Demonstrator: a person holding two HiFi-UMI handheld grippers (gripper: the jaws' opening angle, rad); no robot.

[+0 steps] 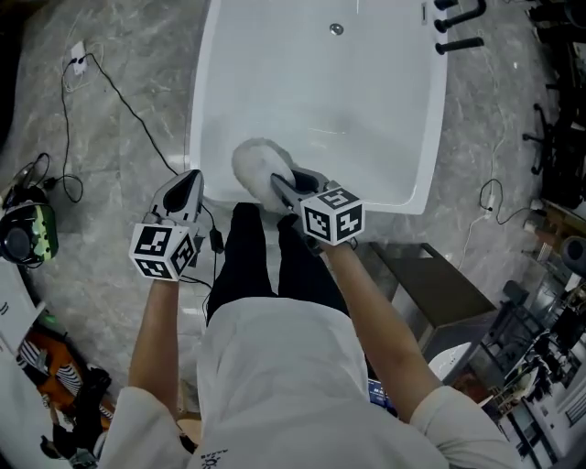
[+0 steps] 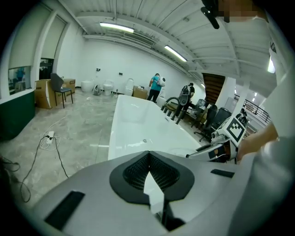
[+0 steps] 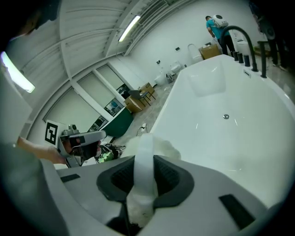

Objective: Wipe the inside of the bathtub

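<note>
The white bathtub (image 1: pixel 206 110) fills the top of the head view, with its drain (image 1: pixel 336 29) at the far end and a black faucet (image 1: pixel 458 27) on the right rim. My right gripper (image 1: pixel 284 188) is shut on a fluffy white cloth (image 1: pixel 259 165), held just inside the tub's near end. In the right gripper view the cloth (image 3: pixel 145 156) bulges between the jaws above the tub floor (image 3: pixel 230 115). My left gripper (image 1: pixel 188 183) is shut and holds nothing; it hovers over the near left corner of the rim. The left gripper view looks along the tub (image 2: pixel 138 124).
Marble floor surrounds the tub. A power strip (image 1: pixel 78 58) and black cables (image 1: pixel 128 105) lie to the left, with a headset (image 1: pixel 27 229) beyond them. A grey box (image 1: pixel 430 284) stands at the right. Distant people (image 2: pixel 156 85) stand past the tub's far end.
</note>
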